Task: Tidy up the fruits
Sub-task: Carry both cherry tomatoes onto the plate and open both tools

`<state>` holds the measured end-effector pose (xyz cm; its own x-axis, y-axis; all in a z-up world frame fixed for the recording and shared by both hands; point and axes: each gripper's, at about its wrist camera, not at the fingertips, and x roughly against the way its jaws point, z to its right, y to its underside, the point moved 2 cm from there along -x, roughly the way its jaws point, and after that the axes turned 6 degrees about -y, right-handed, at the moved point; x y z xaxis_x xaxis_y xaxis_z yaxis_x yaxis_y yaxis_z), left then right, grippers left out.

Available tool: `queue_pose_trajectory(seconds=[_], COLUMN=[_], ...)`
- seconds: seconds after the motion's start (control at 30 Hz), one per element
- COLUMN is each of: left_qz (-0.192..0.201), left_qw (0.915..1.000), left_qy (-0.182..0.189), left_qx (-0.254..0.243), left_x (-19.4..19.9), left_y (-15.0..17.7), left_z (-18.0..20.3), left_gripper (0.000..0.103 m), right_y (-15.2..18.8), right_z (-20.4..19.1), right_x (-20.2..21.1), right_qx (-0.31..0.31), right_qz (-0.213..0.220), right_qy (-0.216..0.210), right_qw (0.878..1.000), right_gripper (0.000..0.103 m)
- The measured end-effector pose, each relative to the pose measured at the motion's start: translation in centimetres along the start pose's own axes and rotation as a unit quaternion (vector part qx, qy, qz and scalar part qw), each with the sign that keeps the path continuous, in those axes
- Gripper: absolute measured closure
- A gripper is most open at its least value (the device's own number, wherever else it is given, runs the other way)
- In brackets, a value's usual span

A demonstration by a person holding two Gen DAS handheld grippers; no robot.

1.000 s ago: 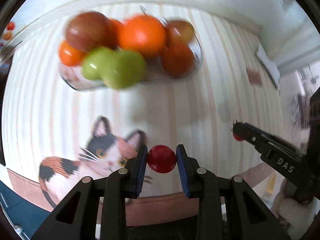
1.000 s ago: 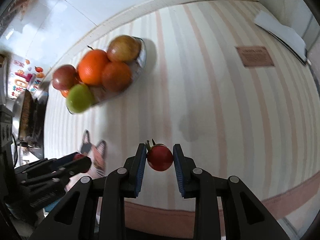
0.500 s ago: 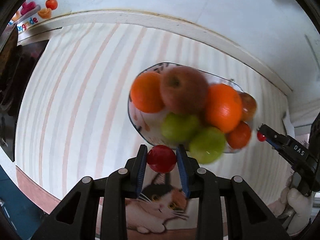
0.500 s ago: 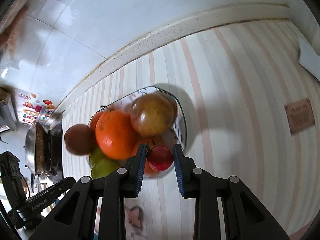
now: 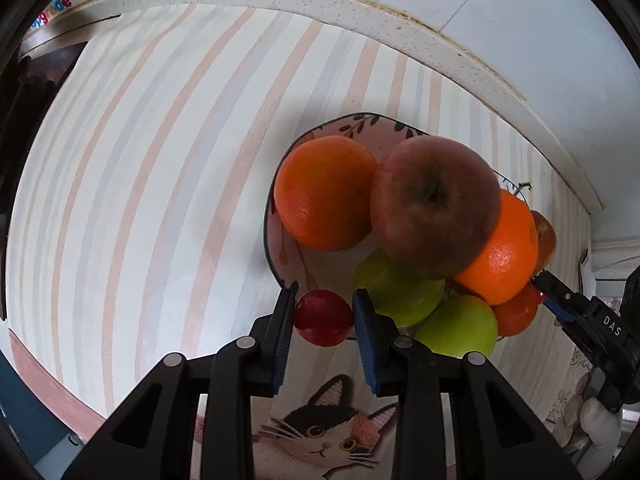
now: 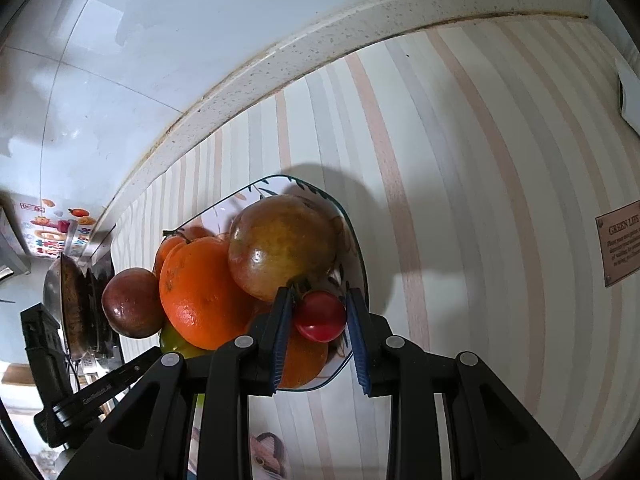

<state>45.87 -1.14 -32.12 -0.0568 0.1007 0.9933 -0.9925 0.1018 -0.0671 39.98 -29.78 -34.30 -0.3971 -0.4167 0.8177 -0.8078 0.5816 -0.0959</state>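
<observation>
A patterned bowl (image 5: 276, 256) on a striped cloth holds oranges (image 5: 324, 196), a red-brown apple (image 5: 434, 208) and green apples (image 5: 456, 330). My left gripper (image 5: 323, 322) is shut on a small red cherry tomato (image 5: 323, 317) at the bowl's near-left rim. My right gripper (image 6: 318, 316) is shut on another cherry tomato (image 6: 320, 316) with a green stem, over the bowl's right side (image 6: 356, 248), beside a large apple (image 6: 282, 252) and an orange (image 6: 200, 292). The right gripper also shows in the left wrist view (image 5: 548, 292), at the bowl's far right.
A white wall (image 6: 160, 40) and speckled ledge (image 5: 400, 32) run behind the bowl. A cat picture (image 5: 324, 436) is on the cloth near me. A dark pan and stove (image 6: 76, 312) stand at the left. A brown label (image 6: 620, 240) lies on the cloth to the right.
Both grippers have moved closer to the bowl, each still holding its tomato. The fruit now looms larger, and the right tomato is over the bowl.
</observation>
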Motion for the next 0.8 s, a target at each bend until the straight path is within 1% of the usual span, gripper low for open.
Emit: queue_pose_trajectory(seconds=[0.1,0.17,0.2,0.23,0.27,0.33,0.37,0.4,0.47,0.53,0.6,0.67,0.8], left_qz=[-0.006,-0.011,-0.011,-0.009,-0.006,-0.001,0.003,0.006,0.013,0.019,0.03,0.038,0.055], left_qw=[1.0,0.9999,0.9999,1.0,1.0,1.0,1.0,1.0,0.9999,0.9997,0.9991,0.9985,0.9966], left_qy=[0.003,0.002,0.002,-0.001,-0.003,-0.005,-0.004,-0.006,-0.01,-0.017,-0.03,-0.039,-0.057], left_qx=[0.002,0.003,0.003,0.003,0.002,0.0,0.001,0.002,0.003,0.0,-0.006,-0.012,-0.02], left_x=[-0.2,-0.1,-0.1,0.1,0.4,0.7,0.9,1.1,1.6,2.3,3.1,3.8,5.2], left_y=[-0.4,-0.5,-0.5,-0.5,-0.5,-0.5,-0.6,-0.7,-0.7,-0.2,0.6,1.4,3.7], left_z=[-0.2,-0.3,-0.3,-0.3,-0.3,-0.3,-0.3,-0.4,-0.5,-0.7,-0.9,-1.0,-0.9], left_gripper=[0.075,0.075,0.073,0.067,0.062,0.033,0.029,0.026,0.026,0.024,0.024,0.024,0.024], right_y=[0.0,-0.1,-0.1,-0.1,-0.1,-0.1,-0.1,0.0,0.2,0.8,1.4,2.2,4.2], right_z=[0.3,0.7,0.9,1.0,1.0,0.8,0.7,0.5,0.0,-0.9,-1.6,-2.5,-4.1], right_x=[0.0,0.3,0.5,0.7,1.0,1.5,1.7,1.9,2.4,3.1,3.8,4.5,5.8], right_qx=[-0.007,-0.012,-0.014,-0.016,-0.017,-0.014,-0.013,-0.01,0.005,0.026,0.045,0.069,0.104], right_qz=[-0.004,-0.005,-0.004,-0.003,-0.001,0.0,0.001,0.001,0.003,0.009,0.014,0.022,0.032], right_qy=[-0.003,-0.003,-0.003,-0.003,-0.003,-0.001,0.0,0.0,0.015,0.032,0.048,0.074,0.096], right_qw=[1.0,1.0,1.0,1.0,1.0,1.0,1.0,1.0,1.0,0.999,0.998,0.995,0.989], right_gripper=[0.071,0.059,0.044,0.033,0.03,0.027,0.025,0.021,0.018,0.012,0.011,0.01,0.009])
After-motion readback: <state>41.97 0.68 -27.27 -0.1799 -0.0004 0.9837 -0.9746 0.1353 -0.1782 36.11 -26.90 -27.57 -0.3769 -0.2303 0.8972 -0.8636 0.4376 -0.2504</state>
